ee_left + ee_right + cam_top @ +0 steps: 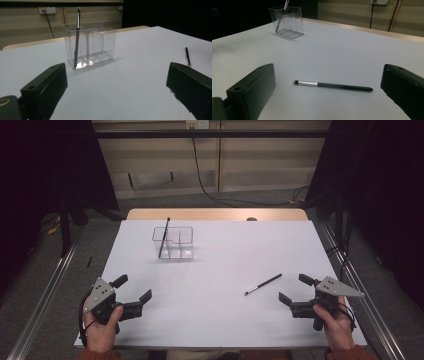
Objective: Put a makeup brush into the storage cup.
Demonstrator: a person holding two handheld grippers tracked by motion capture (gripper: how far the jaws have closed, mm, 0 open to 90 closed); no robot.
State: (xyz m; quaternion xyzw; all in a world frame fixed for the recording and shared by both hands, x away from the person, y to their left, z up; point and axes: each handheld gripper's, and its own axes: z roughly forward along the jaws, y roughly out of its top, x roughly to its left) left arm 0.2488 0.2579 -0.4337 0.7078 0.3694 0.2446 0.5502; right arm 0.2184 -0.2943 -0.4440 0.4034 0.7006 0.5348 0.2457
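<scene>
One white rectangular table [215,285] carries everything in use, its top otherwise bare so that both arms may move freely. Toward its far left a clear plastic three-compartment holder [173,242] is set, with a dark slim brush [163,238] leaned upright in its leftmost compartment, the handle resting against the rim. The left hand-held gripper [131,287] is held low at the near left edge, its jaws spread wide with nothing between them; it is judged to be on standby. The right hand-held gripper [294,287] is likewise released and empty at the near right, aimed at the black-handled makeup brush with silver ferrule [263,284]. That brush lies flat just ahead of it, untouched, apparently next for the holder.
</scene>
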